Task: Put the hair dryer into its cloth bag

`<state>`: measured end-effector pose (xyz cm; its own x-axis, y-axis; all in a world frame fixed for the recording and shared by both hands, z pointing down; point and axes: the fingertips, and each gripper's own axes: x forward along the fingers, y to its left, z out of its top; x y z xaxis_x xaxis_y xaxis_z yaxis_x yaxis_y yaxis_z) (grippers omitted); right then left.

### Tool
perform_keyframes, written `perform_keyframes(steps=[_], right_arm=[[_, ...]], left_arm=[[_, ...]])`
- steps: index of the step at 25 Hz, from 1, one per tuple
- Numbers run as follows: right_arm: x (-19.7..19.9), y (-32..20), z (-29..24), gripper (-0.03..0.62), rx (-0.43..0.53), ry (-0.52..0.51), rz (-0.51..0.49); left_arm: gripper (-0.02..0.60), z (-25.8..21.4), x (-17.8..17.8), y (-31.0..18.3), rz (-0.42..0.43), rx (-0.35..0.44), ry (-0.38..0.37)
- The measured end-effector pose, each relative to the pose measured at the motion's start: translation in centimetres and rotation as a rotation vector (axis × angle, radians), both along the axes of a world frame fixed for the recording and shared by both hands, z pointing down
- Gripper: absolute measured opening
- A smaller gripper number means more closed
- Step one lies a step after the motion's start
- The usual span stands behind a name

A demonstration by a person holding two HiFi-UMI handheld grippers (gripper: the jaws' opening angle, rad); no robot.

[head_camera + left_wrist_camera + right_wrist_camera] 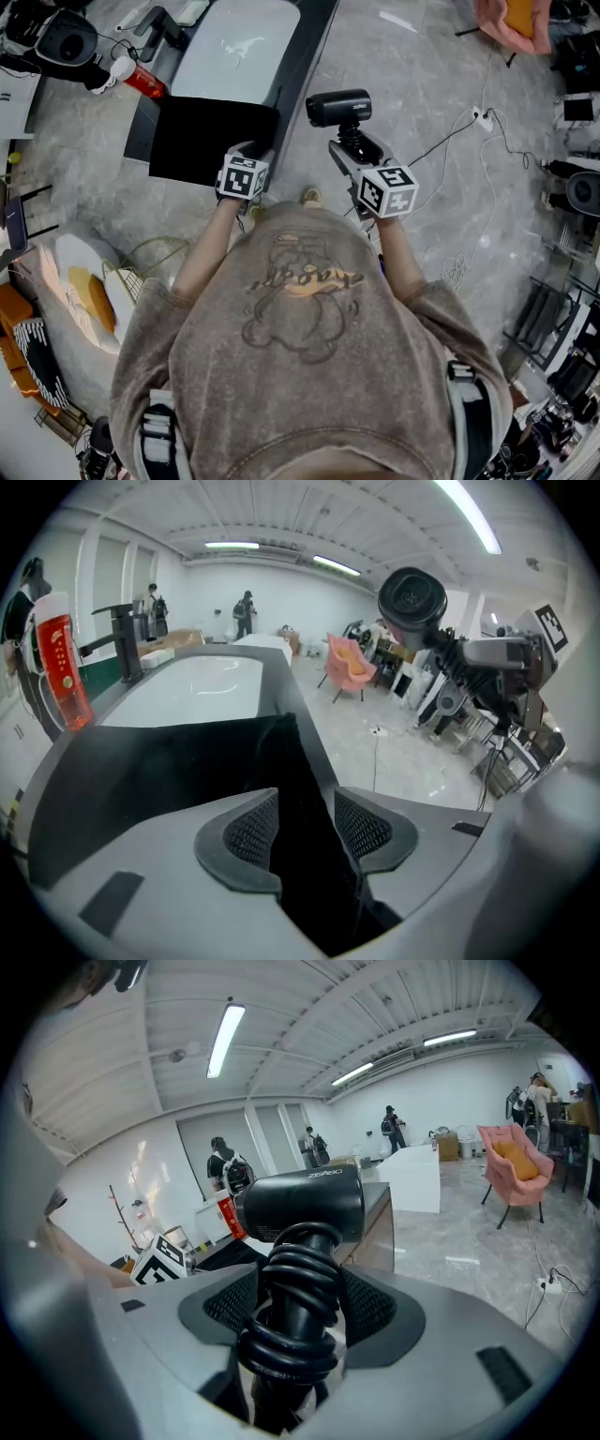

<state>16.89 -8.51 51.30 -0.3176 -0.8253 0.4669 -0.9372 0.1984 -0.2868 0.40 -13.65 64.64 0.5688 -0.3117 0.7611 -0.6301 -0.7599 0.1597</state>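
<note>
The black hair dryer (339,108) is upright in my right gripper (352,146), its cord wound round the handle. In the right gripper view the pads press on that wrapped handle (298,1288) and the dryer's barrel (302,1206) stands above them. The black cloth bag (211,139) lies flat on the dark ledge at the tub's end. My left gripper (253,152) is down at the bag's right edge. In the left gripper view its jaws (302,832) stand apart with a fold of the bag (169,771) between them. The dryer (412,597) shows at upper right there.
A white bathtub (239,47) lies beyond the bag, with a black faucet (159,23) and a red bottle (142,82) on its left rim. Cables and a plug strip (483,117) trail over the floor on the right. A pink chair (349,665) stands further off.
</note>
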Motion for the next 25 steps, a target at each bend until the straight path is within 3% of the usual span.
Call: perform_keyframes(steps=[9,25], right_arm=[[0.54,-0.3,0.07,0.273,-0.006,-0.001,-0.001],[-0.05,0.31,0.51,0.273,-0.012,-0.003,0.0]], left_arm=[[0.158,0.93,0.07,-0.25,0.015,0.029,-0.069],[0.137,0.61,-0.62,0.05,-0.038,-0.047,0.026]])
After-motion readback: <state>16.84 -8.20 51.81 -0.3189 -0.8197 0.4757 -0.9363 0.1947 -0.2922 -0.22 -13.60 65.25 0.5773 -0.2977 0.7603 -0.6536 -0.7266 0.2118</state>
